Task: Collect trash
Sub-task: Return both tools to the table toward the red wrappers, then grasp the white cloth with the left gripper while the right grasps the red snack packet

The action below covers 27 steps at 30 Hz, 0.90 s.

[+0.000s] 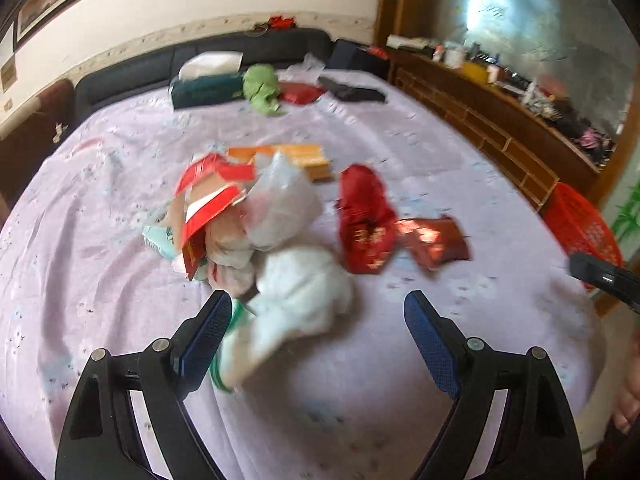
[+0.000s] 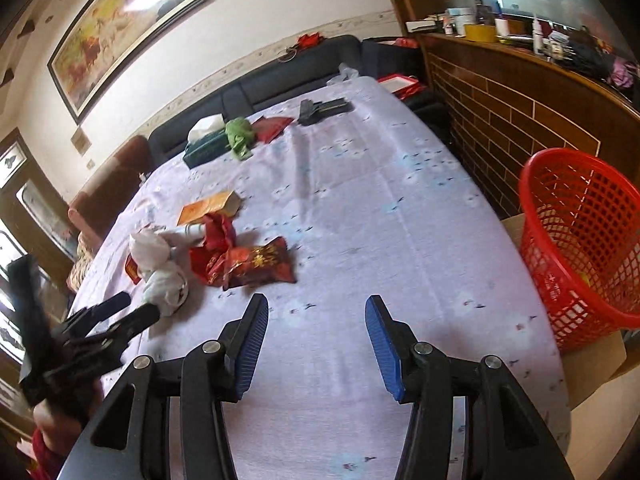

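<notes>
Jaws spread on both: our left gripper [image 1: 318, 312] hangs empty over the white crumpled bag [image 1: 304, 284] in the trash pile [image 2: 208, 256] mid-bed [image 2: 360, 208]; right gripper [image 2: 317, 309] empty over bare sheet. Red basket [image 2: 580, 240] just beside the bed.

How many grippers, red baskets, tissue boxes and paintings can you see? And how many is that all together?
Grippers: 2, the left hand-held gripper and the right hand-held gripper
Red basket: 1
Tissue box: 1
Painting: 1
Total: 5
</notes>
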Tool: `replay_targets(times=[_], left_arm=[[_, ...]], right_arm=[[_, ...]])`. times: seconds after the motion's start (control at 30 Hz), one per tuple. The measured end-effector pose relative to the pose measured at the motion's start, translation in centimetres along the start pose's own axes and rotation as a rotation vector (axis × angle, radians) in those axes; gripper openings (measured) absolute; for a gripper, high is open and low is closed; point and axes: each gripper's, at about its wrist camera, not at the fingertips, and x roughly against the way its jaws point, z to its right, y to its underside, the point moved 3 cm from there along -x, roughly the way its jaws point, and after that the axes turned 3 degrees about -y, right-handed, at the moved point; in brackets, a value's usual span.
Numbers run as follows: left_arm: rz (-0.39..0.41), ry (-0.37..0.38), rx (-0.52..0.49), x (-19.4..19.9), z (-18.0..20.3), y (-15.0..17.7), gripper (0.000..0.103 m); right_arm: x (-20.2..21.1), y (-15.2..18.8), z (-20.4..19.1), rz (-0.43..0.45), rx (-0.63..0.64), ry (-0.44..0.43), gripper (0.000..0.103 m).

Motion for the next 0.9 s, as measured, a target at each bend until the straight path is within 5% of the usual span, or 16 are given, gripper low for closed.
replay_targets(times=[0.17, 0.27, 0.4, 0.5, 0.7, 0.9], left_arm=[[-0.07, -0.052, 0.025, -3.4, -0.6, -0.5, 0.086], [-0.09, -0.02, 0.066, -4.3, -1.3, -1.0, 0.084], [-0.078, -0.02, 0.065, -3.9, -1.6, -0.9, 0.052], [-0.07, 0.007, 0.049, -2.7, -1.4, -0.1, 0.039], [-0.039, 0.061, 0.036, 0.7, -1.6, 2.3, 0.039], [-0.028, 0.038, 0.063, 2.1, -3.6, 3.9, 0.039]], right_arm=[[-0.6, -0.1, -0.6, -0.019, 0.023, 0.01, 0.055], [-0.9, -0.5, -0.8, -0.023, 0.031, 0.01, 0.059], [-2.1, -1.7, -1.7, -0.034, 0.051, -0.009, 0.059], [-4.1, -3.2, -2.6, -0.061, 0.067, -0.035, 0.059], [-10.1, -5.6, -3.7, -0.147, 0.065, -0.069, 0.059], [-14.1, -4.8, -3.3, -0.245, 0.013, -0.099, 0.053]])
